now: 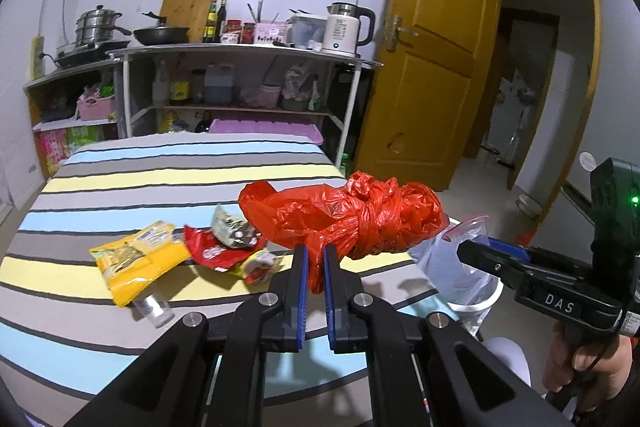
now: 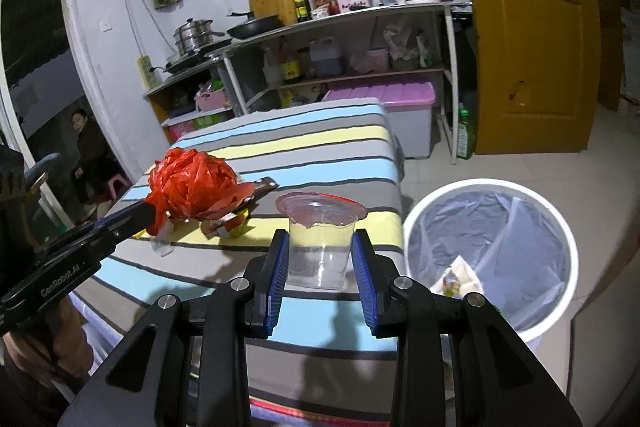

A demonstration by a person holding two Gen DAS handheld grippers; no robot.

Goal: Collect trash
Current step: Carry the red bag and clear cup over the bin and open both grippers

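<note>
Over the striped bed: both grippers held above the cover, each carrying one item.
Left gripper [image 1: 316,253]: fingers clenched on a tail of the knotted red plastic bag [image 1: 352,219], which hangs clear of the striped bedcover [image 1: 120,171].
Right gripper [image 2: 322,251]: pads grasping the clear plastic cup [image 2: 320,239], upright, red-rimmed.
Remaining litter: yellow snack wrapper [image 1: 138,259], red wrapper [image 1: 216,251], on the cover.
Bin: white lined trash bin [image 2: 492,251], on the floor beside the bed.
</note>
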